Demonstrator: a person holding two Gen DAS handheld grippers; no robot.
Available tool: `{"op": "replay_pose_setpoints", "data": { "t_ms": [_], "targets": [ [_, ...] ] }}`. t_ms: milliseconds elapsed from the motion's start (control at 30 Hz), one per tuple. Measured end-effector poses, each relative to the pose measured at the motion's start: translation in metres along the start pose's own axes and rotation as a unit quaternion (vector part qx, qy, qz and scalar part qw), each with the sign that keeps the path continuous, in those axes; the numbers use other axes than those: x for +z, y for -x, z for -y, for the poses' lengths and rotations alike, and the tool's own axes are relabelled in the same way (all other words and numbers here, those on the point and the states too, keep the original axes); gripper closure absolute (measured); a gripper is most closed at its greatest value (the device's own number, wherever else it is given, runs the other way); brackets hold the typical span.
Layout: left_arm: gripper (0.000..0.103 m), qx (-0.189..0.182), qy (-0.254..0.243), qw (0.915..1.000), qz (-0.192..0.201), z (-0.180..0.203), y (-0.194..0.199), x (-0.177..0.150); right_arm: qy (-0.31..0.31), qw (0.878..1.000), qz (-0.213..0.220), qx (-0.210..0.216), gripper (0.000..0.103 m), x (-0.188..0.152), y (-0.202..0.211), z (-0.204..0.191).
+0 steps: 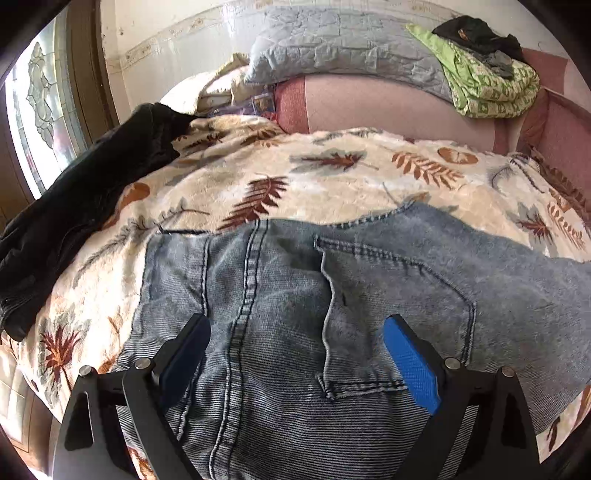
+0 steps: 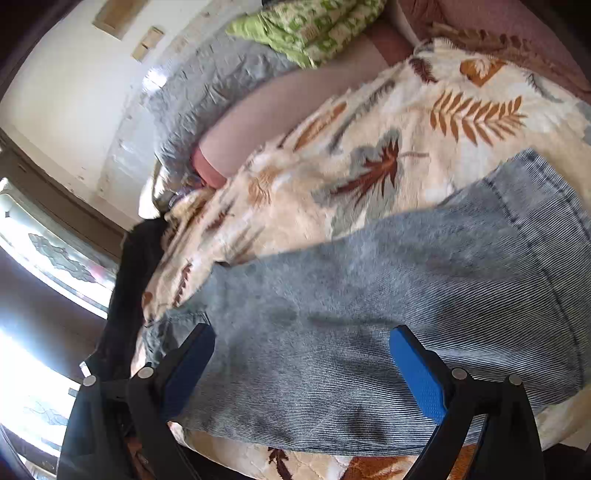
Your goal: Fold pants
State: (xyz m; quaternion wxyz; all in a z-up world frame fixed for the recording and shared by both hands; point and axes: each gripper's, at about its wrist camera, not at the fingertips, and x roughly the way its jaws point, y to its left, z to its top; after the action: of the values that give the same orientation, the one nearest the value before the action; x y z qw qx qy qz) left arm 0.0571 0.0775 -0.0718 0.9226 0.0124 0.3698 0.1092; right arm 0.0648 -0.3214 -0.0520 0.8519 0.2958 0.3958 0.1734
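Observation:
Light blue jeans (image 1: 280, 295) lie flat on a leaf-patterned blanket (image 1: 295, 173), seat side up with a back pocket (image 1: 391, 295) showing. My left gripper (image 1: 295, 332) hovers open just above the seat area, its blue pads (image 1: 410, 354) wide apart and empty. In the right wrist view the jeans' legs (image 2: 388, 306) stretch across the blanket (image 2: 369, 122) toward the hem at the right. My right gripper (image 2: 303, 347) is open and empty just above the leg fabric.
A black garment (image 1: 81, 199) lies at the blanket's left edge. A grey quilted pillow (image 1: 343, 44), a green folded blanket (image 1: 487, 85) and dark clothes (image 1: 476, 33) sit at the back. A window (image 1: 40, 110) is on the left. The bed edge (image 2: 332, 465) is near me.

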Motion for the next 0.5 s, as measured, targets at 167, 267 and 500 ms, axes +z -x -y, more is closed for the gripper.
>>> {"op": "replay_pose_setpoints", "data": {
  "t_ms": [167, 267, 500],
  "targets": [
    [0.007, -0.018, -0.006, 0.9998, -0.003, 0.018, 0.008, -0.001, -0.049, 0.999, 0.006, 0.003, 0.005, -0.008, 0.016, 0.043],
    [0.007, -0.019, -0.015, 0.9963, -0.083, 0.032, -0.022, -0.008, -0.112, 0.993, -0.03, 0.017, 0.005, -0.008, 0.003, 0.074],
    [0.007, -0.014, -0.001, 0.9998, -0.016, 0.033, 0.007, -0.005, -0.05, 0.996, 0.058, 0.039, 0.005, -0.007, 0.043, 0.058]
  ]
}}
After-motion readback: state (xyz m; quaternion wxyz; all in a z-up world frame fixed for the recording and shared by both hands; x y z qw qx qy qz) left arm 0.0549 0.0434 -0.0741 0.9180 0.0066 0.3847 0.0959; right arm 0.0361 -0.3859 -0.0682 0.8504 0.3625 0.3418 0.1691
